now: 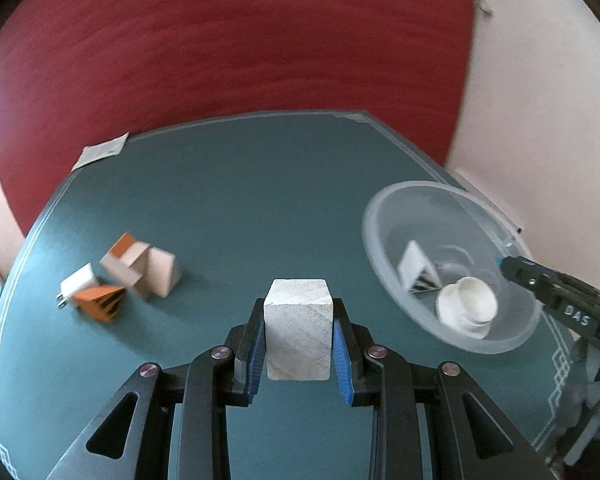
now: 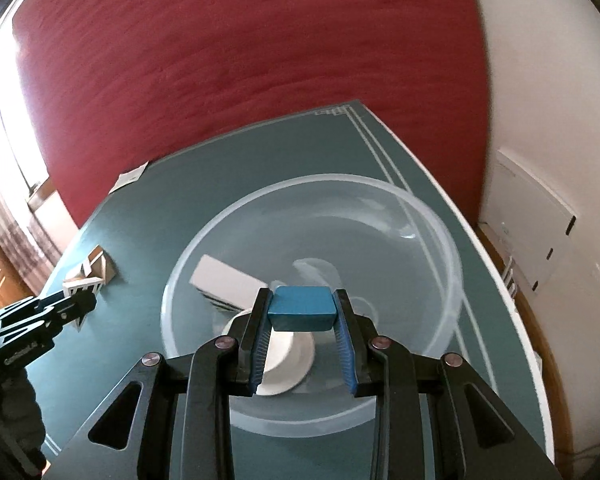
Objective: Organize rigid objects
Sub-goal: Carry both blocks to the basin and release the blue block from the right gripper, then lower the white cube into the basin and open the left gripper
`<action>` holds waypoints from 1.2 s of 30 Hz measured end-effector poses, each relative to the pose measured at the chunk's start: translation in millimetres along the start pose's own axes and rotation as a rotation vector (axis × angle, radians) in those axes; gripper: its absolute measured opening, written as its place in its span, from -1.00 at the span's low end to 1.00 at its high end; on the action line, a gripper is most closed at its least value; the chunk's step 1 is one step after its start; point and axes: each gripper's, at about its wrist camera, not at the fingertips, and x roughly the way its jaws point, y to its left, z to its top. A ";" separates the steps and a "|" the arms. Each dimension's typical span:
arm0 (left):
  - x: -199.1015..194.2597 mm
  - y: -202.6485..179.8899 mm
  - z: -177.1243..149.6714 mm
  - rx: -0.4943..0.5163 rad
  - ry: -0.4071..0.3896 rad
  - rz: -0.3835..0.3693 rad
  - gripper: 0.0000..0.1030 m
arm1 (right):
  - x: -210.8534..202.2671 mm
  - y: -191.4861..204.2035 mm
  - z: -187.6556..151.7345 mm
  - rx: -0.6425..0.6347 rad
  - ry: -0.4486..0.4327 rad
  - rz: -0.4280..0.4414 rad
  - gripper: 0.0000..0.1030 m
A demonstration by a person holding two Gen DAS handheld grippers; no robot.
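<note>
My left gripper (image 1: 299,312) is shut on a white cube (image 1: 298,336), held above the teal table (image 1: 240,200). To its right stands a clear plastic bowl (image 1: 384,256) with a white box (image 1: 414,266) and a white round cap (image 1: 470,306) inside. My right gripper (image 2: 302,300) is shut on a small blue block (image 2: 303,307) and hangs over the same bowl (image 2: 440,236), above the white cap (image 2: 288,364) and the white box (image 2: 228,280). The right gripper's tip (image 1: 512,266) shows at the bowl's right rim. The left gripper (image 2: 80,304) is seen at the left.
A cluster of small boxes lies at the table's left: an orange and white box (image 1: 126,262), a pale block (image 1: 162,278), a white plug adapter (image 1: 78,284) and an orange striped piece (image 1: 102,302). A paper slip (image 1: 100,154) lies at the far edge. A red wall (image 1: 240,40) stands behind.
</note>
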 end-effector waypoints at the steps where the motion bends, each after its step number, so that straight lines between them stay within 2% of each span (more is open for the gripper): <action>1: 0.6 -5.4 1.6 0.011 -0.001 -0.009 -0.40 | -1.1 -2.7 -0.2 0.006 -0.008 -0.008 -0.39; 6: 4.5 -28.3 8.1 0.057 -0.007 -0.052 -0.40 | -7.6 -5.8 -0.6 0.013 -0.054 -0.043 -0.33; 10: 4.2 -48.3 9.0 0.093 -0.015 -0.090 -0.40 | -15.6 -7.8 -0.8 0.020 -0.099 -0.059 -0.08; 17: 16.2 -63.7 11.0 0.112 -0.005 -0.152 -0.40 | -22.6 -10.0 -0.7 0.053 -0.139 -0.081 -0.04; 21: 23.8 -70.3 9.7 0.122 0.004 -0.185 -0.38 | -22.8 -9.8 0.1 0.069 -0.139 -0.083 0.07; 23: 27.1 -68.6 10.1 0.119 0.004 -0.187 -0.12 | -22.2 -9.2 -0.3 0.069 -0.136 -0.081 0.07; 24: 27.9 -66.5 9.4 0.110 -0.005 -0.177 0.35 | -21.7 -9.0 -0.3 0.070 -0.135 -0.080 0.07; 25: 27.3 -64.2 8.7 0.102 -0.022 -0.160 0.71 | -21.6 -9.4 -0.2 0.071 -0.135 -0.080 0.11; 27: 24.2 -58.8 7.4 0.090 -0.066 -0.122 0.85 | -21.6 -11.3 -0.6 0.079 -0.138 -0.081 0.29; 28: 22.6 -56.1 6.3 0.088 -0.078 -0.116 0.85 | -22.2 -12.4 -1.0 0.085 -0.143 -0.083 0.37; 32: 19.7 -50.6 2.3 0.074 -0.090 -0.105 0.98 | -22.0 -12.4 -3.4 0.094 -0.144 -0.092 0.46; 36: 19.6 -53.9 -4.8 0.108 -0.108 -0.026 0.98 | -19.5 -9.3 -5.8 0.092 -0.133 -0.094 0.54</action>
